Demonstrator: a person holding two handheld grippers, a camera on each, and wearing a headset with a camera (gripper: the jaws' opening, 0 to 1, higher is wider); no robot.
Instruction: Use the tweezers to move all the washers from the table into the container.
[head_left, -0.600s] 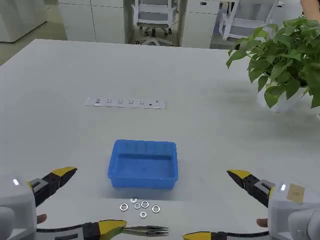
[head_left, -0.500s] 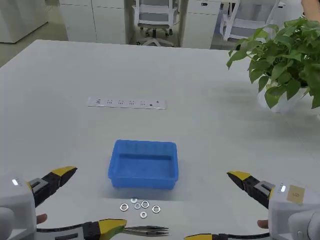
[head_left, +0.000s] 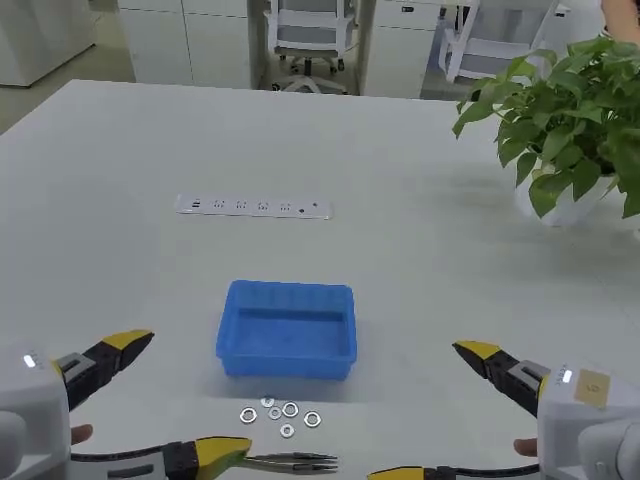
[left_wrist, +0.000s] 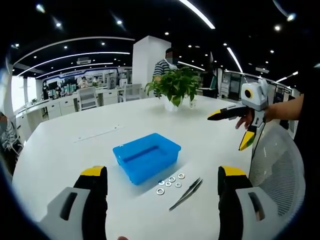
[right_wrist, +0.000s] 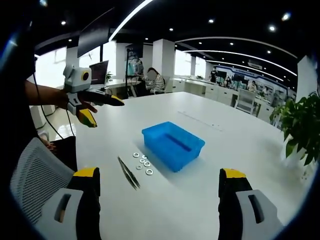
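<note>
- Both sets of jaws stand spread wide and hold nothing. Our left gripper (head_left: 197, 396) and right gripper (head_left: 414, 410) hang over the near part of the white worktop (head_left: 400, 230), one on either side of the work.
- The tweezers (head_left: 295, 461) lie flat on the worktop closest to us, between the two grippers. Their long axis runs left to right across our front.
- The left gripper is the nearer one. In the head view its lower jaw tip sits just beside the tweezers' left end, while the right gripper is well apart to the right.
- The washers (head_left: 280, 413) sit in a loose cluster just beyond the tweezers. Past them stands the blue container (head_left: 288, 360), with nothing in it.
- We judge the pick-up turns on that sideways lie: the jaws must close across the tweezers' narrow width, not along their length.
- We cannot tell which end of the tweezers is the pointed one, or whether the left jaw tip touches them. The washers are too small for a sure count, perhaps six. The bottom edge of the head view cuts off both grippers' bodies.
</note>
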